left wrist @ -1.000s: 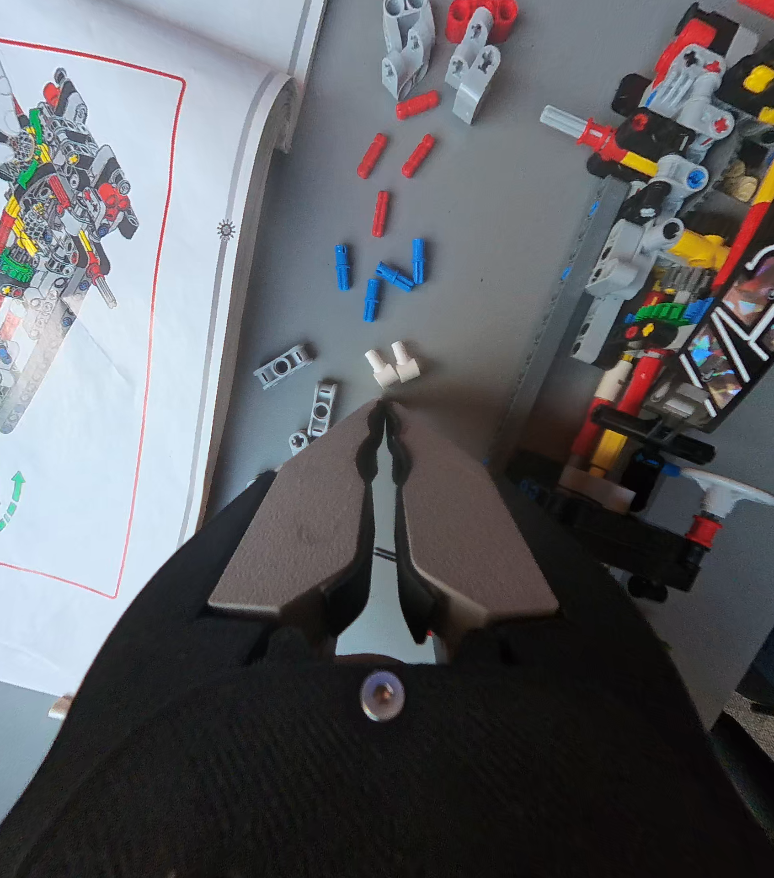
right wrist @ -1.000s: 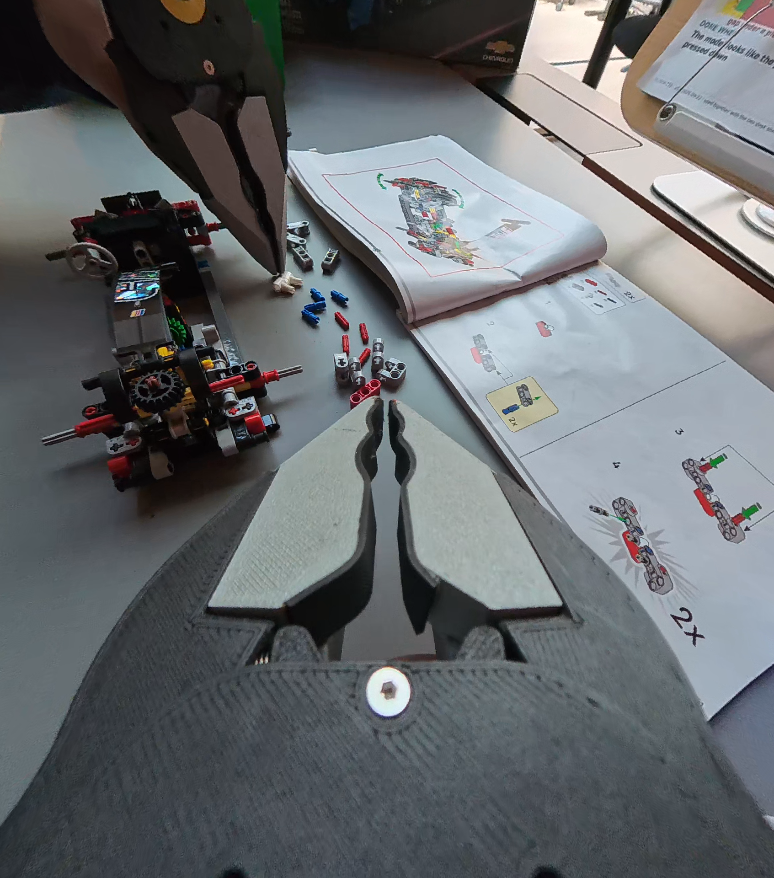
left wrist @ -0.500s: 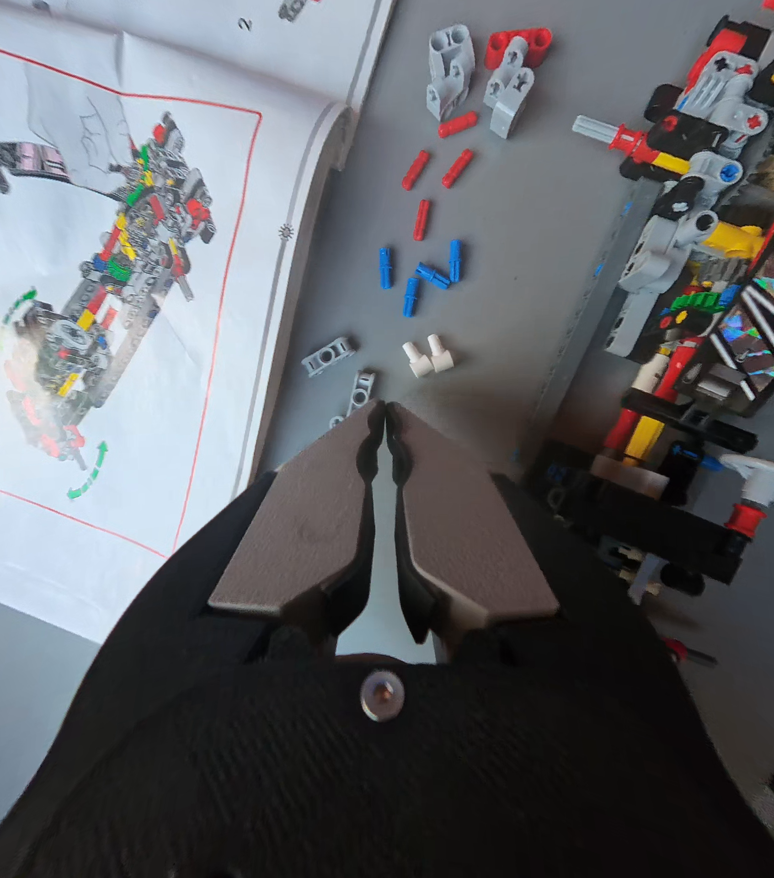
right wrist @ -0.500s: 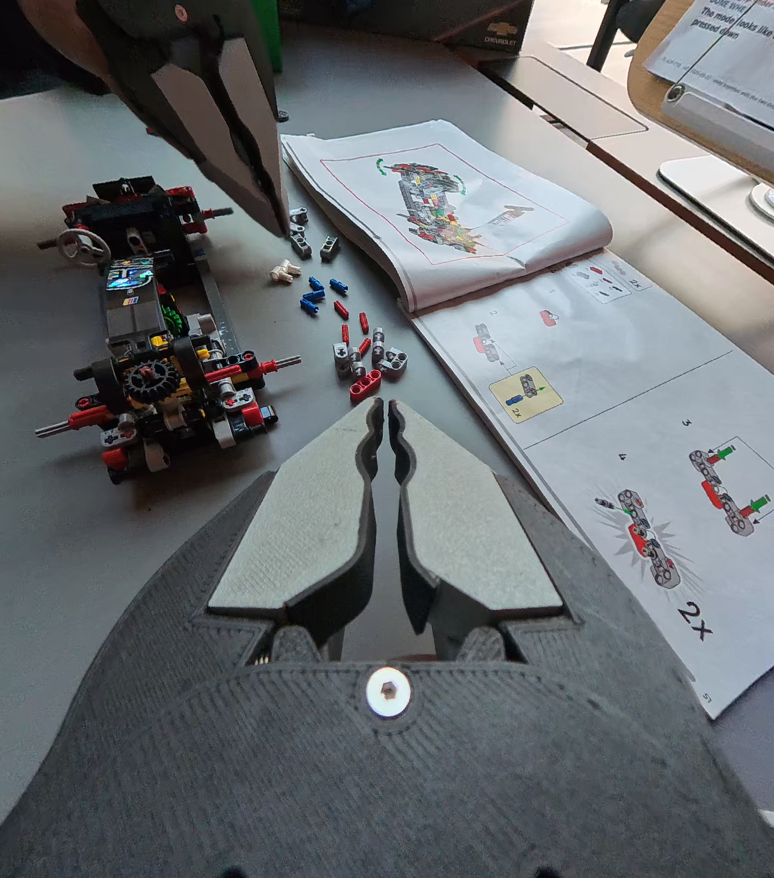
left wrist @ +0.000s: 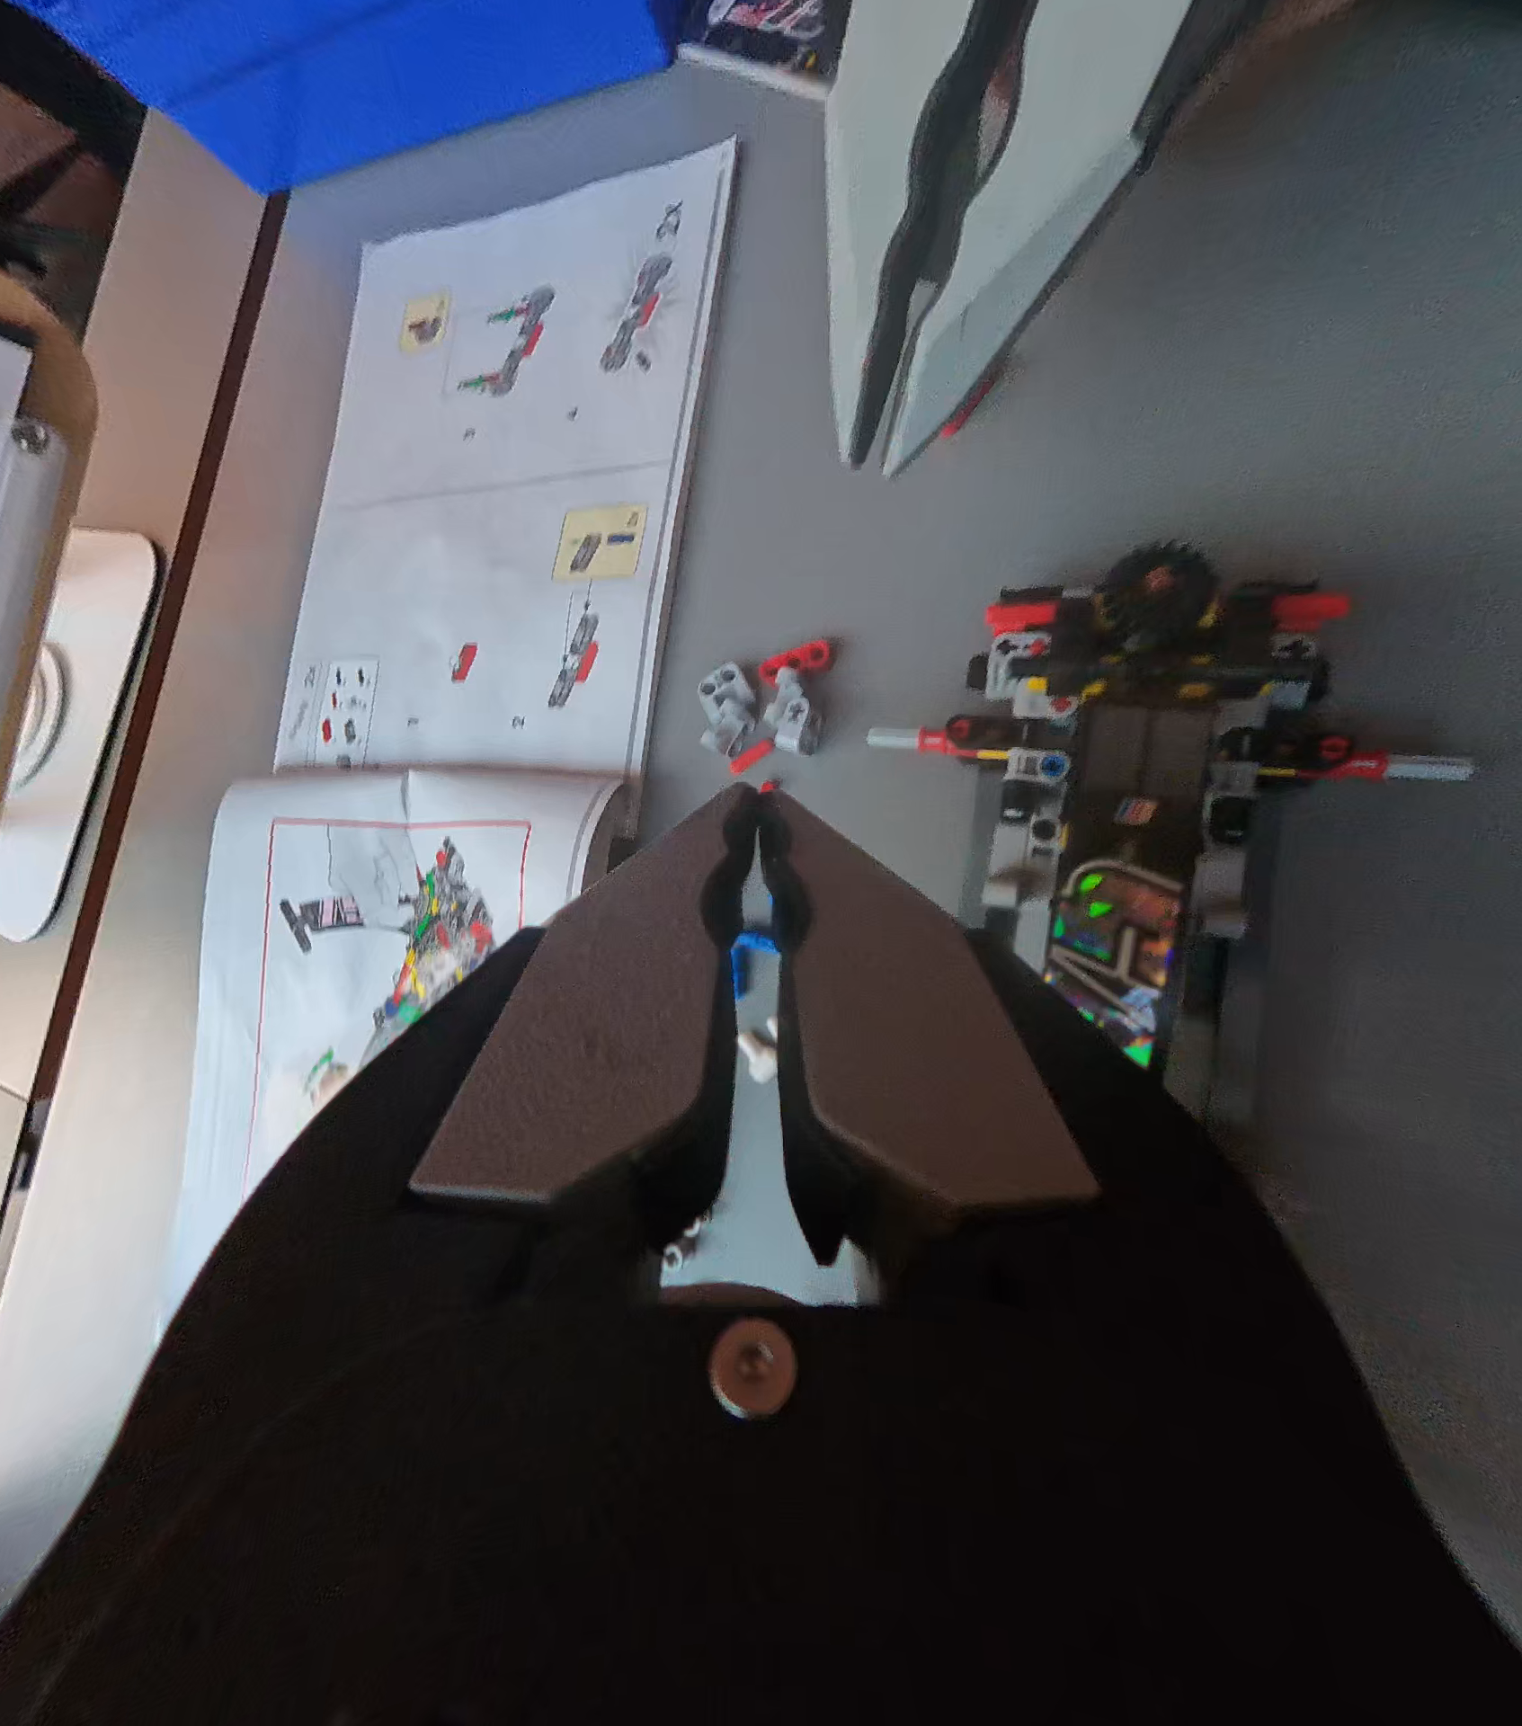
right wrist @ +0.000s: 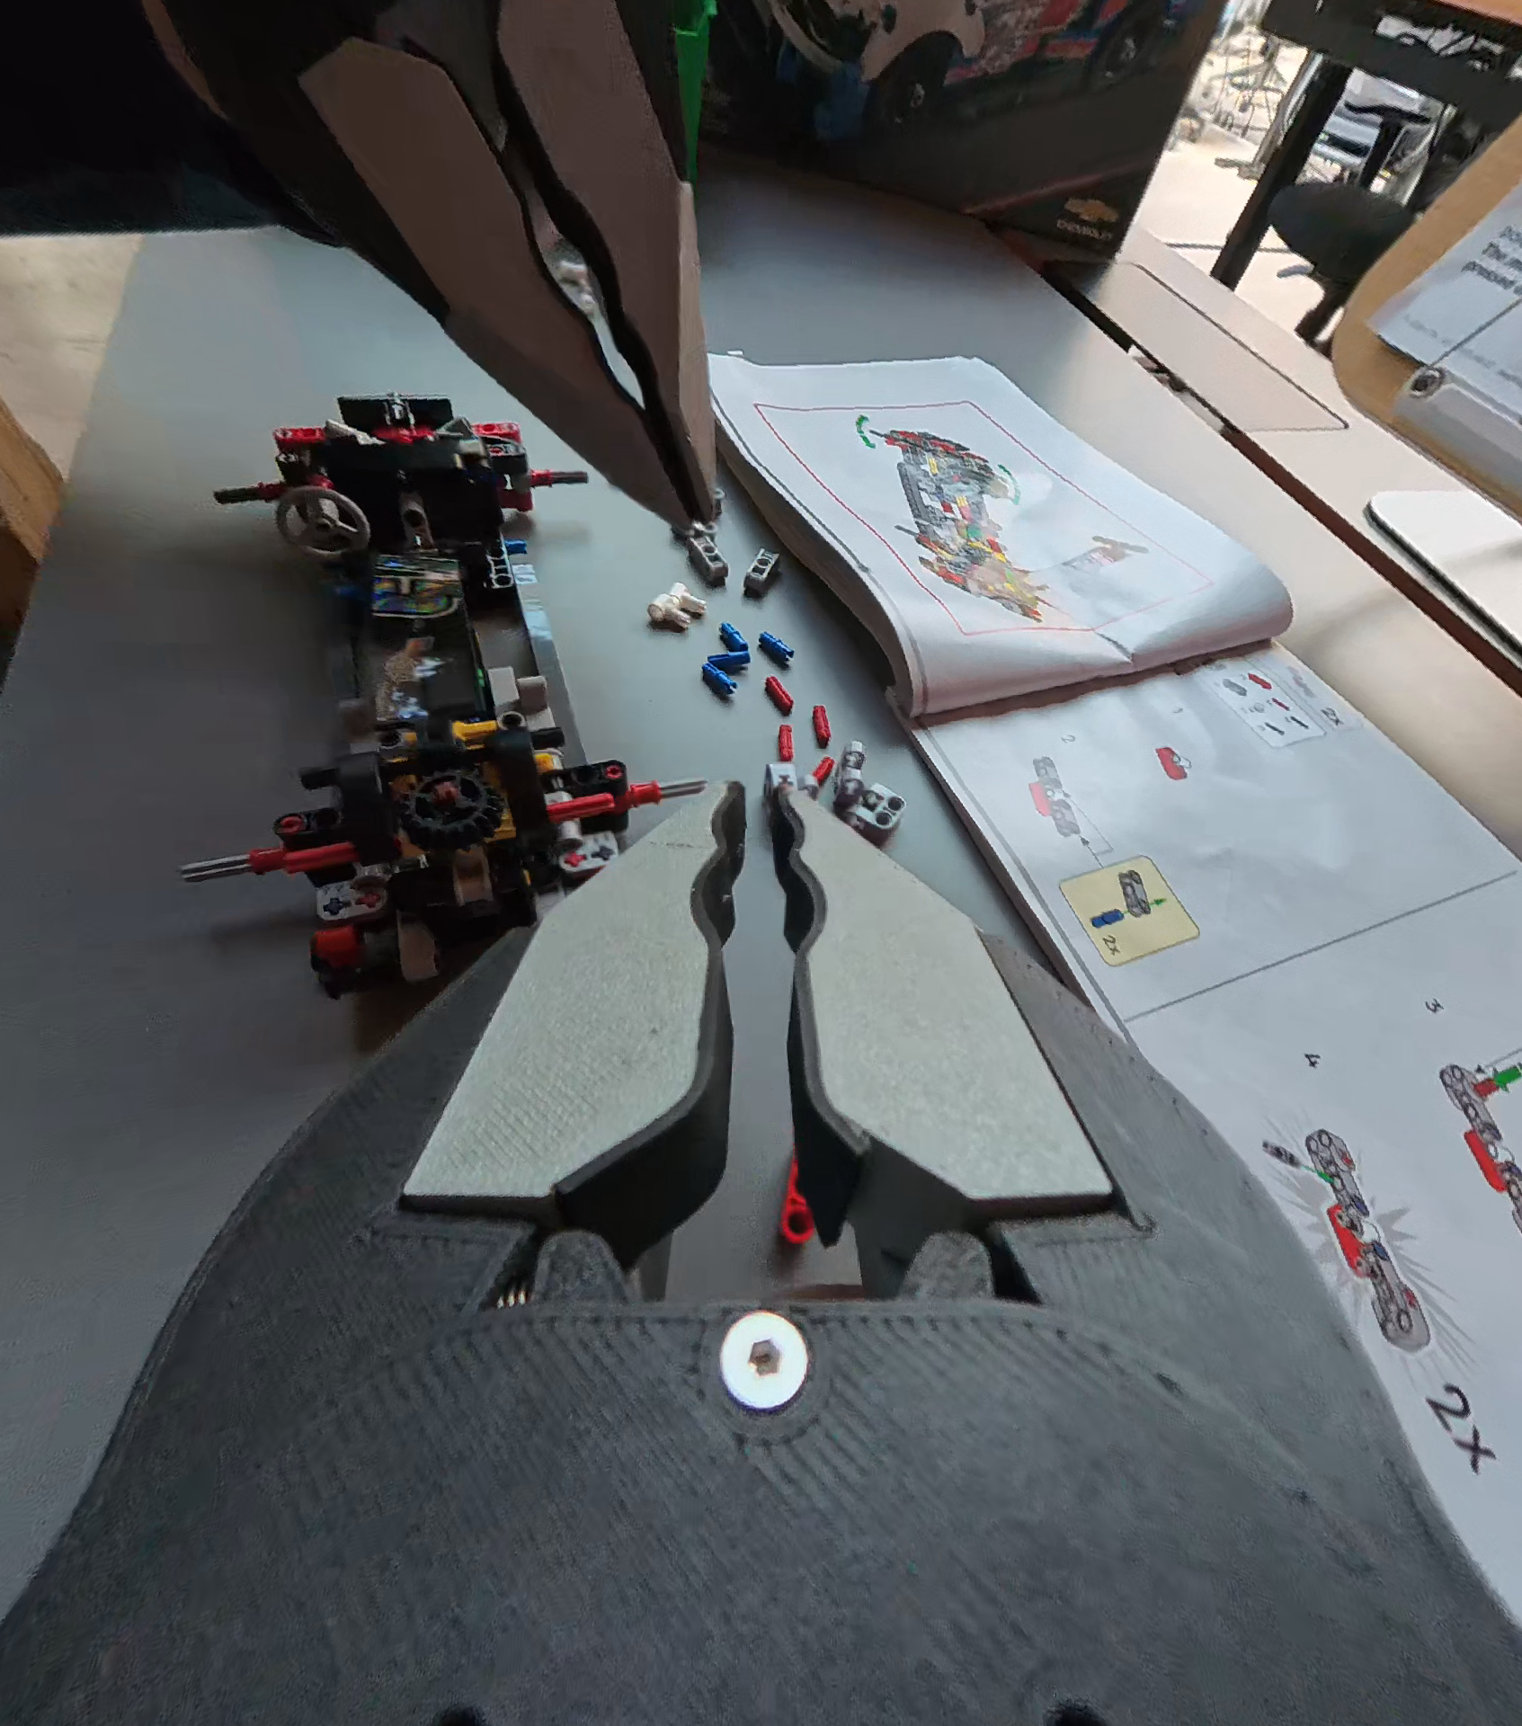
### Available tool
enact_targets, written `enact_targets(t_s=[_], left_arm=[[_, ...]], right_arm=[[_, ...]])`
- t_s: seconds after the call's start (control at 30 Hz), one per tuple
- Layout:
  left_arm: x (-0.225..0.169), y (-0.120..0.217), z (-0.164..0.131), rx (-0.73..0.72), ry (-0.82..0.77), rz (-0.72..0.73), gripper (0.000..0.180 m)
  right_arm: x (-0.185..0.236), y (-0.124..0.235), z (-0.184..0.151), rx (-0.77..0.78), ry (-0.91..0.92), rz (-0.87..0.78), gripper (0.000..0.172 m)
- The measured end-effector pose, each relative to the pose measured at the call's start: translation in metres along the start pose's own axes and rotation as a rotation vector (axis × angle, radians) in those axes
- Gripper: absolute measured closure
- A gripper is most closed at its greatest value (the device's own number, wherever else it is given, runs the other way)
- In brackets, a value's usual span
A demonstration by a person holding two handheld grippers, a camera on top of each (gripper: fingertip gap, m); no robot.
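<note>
My left gripper (left wrist: 752,794) is shut and empty, its tips just short of a red pin (left wrist: 752,756) and two grey connectors (left wrist: 727,705). Blue pins (left wrist: 747,953) show through the slot between its fingers. In the right wrist view it (right wrist: 696,514) hangs over two small grey pieces (right wrist: 708,556). My right gripper (right wrist: 757,799) has its fingers parted by a narrow gap with nothing between them. Its tips are at a grey connector (right wrist: 780,775), and a red beam (right wrist: 794,1205) lies under it. Red pins (right wrist: 785,719), blue pins (right wrist: 729,658) and white pieces (right wrist: 675,605) lie ahead.
A half-built brick car chassis (right wrist: 439,710) lies left of the loose parts. An open instruction booklet (right wrist: 1018,560) lies to the right. A dark box (right wrist: 972,112) stands at the back, and a wooden stand with a sheet (right wrist: 1485,308) is at the far right. The chassis also shows in the left wrist view (left wrist: 1140,747). The left gripper's tips are roughly 8 centimetres from the right gripper's.
My left gripper swung round and moved over the blue and white pieces toward the red pins, still shut. My right gripper moved forward over the red beam and its fingers parted slightly.
</note>
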State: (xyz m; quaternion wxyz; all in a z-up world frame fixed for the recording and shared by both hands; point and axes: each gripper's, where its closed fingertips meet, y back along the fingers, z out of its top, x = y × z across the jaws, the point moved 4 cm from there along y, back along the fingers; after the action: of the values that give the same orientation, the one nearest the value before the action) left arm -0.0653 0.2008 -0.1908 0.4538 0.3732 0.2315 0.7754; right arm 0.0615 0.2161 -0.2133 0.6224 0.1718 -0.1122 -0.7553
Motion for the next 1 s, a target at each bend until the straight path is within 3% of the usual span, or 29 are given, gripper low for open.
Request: enact_targets(t_s=[0.13,0.23,0.27,0.33,0.43,0.63,1.0], left_arm=[[-0.002,-0.001,0.004,0.073,-0.066,0.017,0.18],[-0.001,0.006,-0.025,0.2,0.085,-0.09,0.18],[0.003,0.007,-0.035,0.23,0.162,-0.111,0.17],[0.007,0.008,-0.05,0.278,0.27,-0.127,0.167],[0.006,0.005,-0.067,0.333,0.295,-0.133,0.166],[0.012,-0.012,-0.088,0.405,0.303,-0.12,0.167],[0.01,-0.02,-0.092,0.4,0.364,-0.181,0.165]], right_arm=[[0.01,-0.006,0.002,0.007,0.033,0.027,0.168],[0.008,-0.007,-0.003,0.032,0.023,0.019,0.169],[0.007,-0.006,-0.002,0.027,0.015,0.02,0.169],[0.005,-0.005,0.0,0.02,0.002,0.019,0.169],[0.003,-0.004,0.001,0.018,0.0,0.01,0.17],[0.001,-0.002,0.0,0.021,-0.003,-0.003,0.17],[0.003,-0.004,-0.002,0.041,0.017,-0.001,0.172]])
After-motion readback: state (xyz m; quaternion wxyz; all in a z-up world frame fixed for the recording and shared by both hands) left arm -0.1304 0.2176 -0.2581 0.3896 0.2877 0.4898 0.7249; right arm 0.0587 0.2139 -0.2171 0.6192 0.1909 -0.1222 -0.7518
